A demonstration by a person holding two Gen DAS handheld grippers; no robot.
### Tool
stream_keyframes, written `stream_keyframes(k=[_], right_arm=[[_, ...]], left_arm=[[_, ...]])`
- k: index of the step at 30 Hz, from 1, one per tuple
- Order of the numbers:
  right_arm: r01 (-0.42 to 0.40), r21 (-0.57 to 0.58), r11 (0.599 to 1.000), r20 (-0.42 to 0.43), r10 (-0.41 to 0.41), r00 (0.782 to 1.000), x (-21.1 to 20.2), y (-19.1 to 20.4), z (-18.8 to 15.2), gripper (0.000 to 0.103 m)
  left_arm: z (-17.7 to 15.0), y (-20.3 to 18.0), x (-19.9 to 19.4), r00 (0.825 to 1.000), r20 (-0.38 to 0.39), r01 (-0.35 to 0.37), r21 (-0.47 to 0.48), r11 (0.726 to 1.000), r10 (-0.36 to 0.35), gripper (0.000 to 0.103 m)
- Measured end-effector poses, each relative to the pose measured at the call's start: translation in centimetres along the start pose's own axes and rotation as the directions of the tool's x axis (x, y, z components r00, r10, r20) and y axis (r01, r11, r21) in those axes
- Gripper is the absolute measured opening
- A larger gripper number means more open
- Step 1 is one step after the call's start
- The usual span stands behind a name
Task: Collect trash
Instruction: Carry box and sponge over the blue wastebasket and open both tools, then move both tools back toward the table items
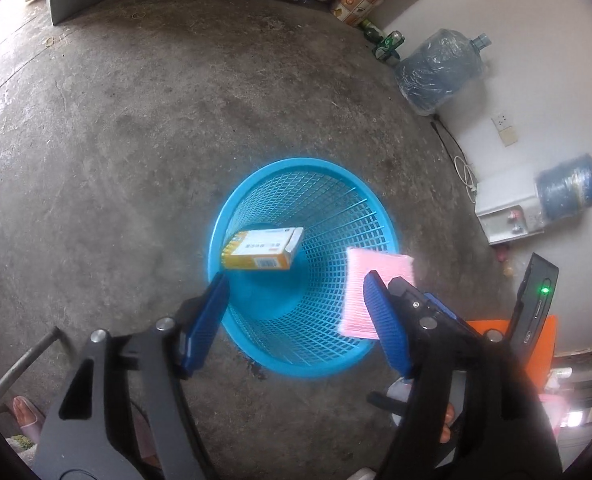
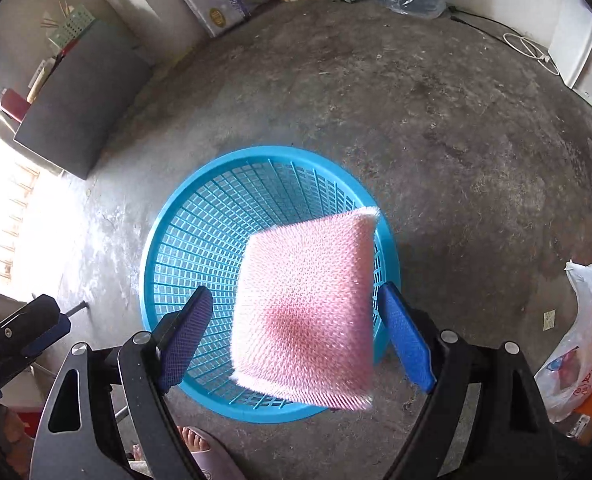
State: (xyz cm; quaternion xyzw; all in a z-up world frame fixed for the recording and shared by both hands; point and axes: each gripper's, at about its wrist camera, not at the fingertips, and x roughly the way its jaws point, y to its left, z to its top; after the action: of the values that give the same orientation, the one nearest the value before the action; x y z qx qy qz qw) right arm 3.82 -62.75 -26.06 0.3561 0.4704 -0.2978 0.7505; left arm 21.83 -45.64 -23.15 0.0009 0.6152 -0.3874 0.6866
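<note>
Left gripper [image 1: 296, 324] jaws wide, nothing held; small yellow-and-white cardboard box [image 1: 262, 249] loose just ahead, over round blue mesh plastic basket [image 1: 232, 208]. Right gripper [image 2: 296, 336] jaws wide; square pink bristly scrub pad [image 2: 304, 312] between pads, apparently unclamped, directly above basket mouth.

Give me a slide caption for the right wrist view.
Open right gripper releasing a pink textured sponge pad over a blue plastic mesh wastebasket on a concrete floor.
</note>
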Motion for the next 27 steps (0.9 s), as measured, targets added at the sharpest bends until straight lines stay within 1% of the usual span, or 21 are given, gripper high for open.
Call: stream_keyframes(k=[4, 7, 10, 13, 15, 17, 19, 21, 24, 27], right_arm=[[0.006, -0.001, 1.0, 0.028, -0.006, 1.0, -0.8, 0.1, 0.0, 0.083], [-0.005, 0.013, 1.0, 0.063, 0.004, 0.998, -2.3, 0.1, -0.3, 0.083], [-0.027, 0.017, 0.999, 0.094, 0.025, 0.995, -4.3, 0.3, -1.0, 0.083], [-0.034, -0.007, 0.999, 0.126, 0.035, 0.991, -6.8, 0.6, -2.5, 0.083], [-0.047, -0.013, 0.999, 0.137, 0.049, 0.989, -8.5, 0.6, -3.7, 0.083], [-0.06, -0.018, 0.998, 0.144, 0.062, 0.988, -10.3, 0.6, -5.1, 0.083], [-0.067, -0.027, 0.997, 0.152, 0.07, 0.986, -12.1, 0.7, -6.6, 0.083], [-0.06, -0.055, 0.997, 0.155, 0.068, 0.986, -13.6, 1.5, -8.3, 0.084], [-0.037, -0.137, 0.99, 0.159, 0.058, 0.986, -15.5, 3.4, -10.8, 0.086], [-0.026, -0.228, 0.973, 0.172, 0.067, 0.983, -17.5, 6.1, -12.7, 0.087]], left_arm=[[-0.3, -0.7, -2.6, 0.999, 0.033, 0.018, 0.021, 1.0, -0.019, 0.065], [-1.2, -1.6, -5.0, 0.999, 0.05, 0.005, 0.062, 0.998, -0.008, 0.065], [-2.6, -2.3, -7.6, 0.998, 0.059, -0.003, 0.106, 0.994, -0.004, 0.066], [-4.5, -3.0, -10.7, 0.996, 0.087, -0.01, 0.155, 0.988, -0.004, 0.066], [-5.7, -3.4, -13.1, 0.993, 0.114, -0.009, 0.177, 0.984, -0.011, 0.069], [-6.9, -3.7, -15.7, 0.988, 0.152, -0.007, 0.195, 0.981, -0.024, 0.071], [-8.3, -3.8, -18.8, 0.977, 0.213, -0.019, 0.198, 0.98, -0.024, 0.071], [-9.8, -3.6, -21.5, 0.97, 0.24, -0.014, 0.204, 0.979, -0.037, 0.071], [-12.4, -2.8, -25.1, 0.96, 0.28, -0.05, 0.211, 0.976, -0.012, 0.071], [-15.0, -1.2, -28.3, 0.95, 0.308, -0.104, 0.195, 0.975, 0.04, 0.071]])
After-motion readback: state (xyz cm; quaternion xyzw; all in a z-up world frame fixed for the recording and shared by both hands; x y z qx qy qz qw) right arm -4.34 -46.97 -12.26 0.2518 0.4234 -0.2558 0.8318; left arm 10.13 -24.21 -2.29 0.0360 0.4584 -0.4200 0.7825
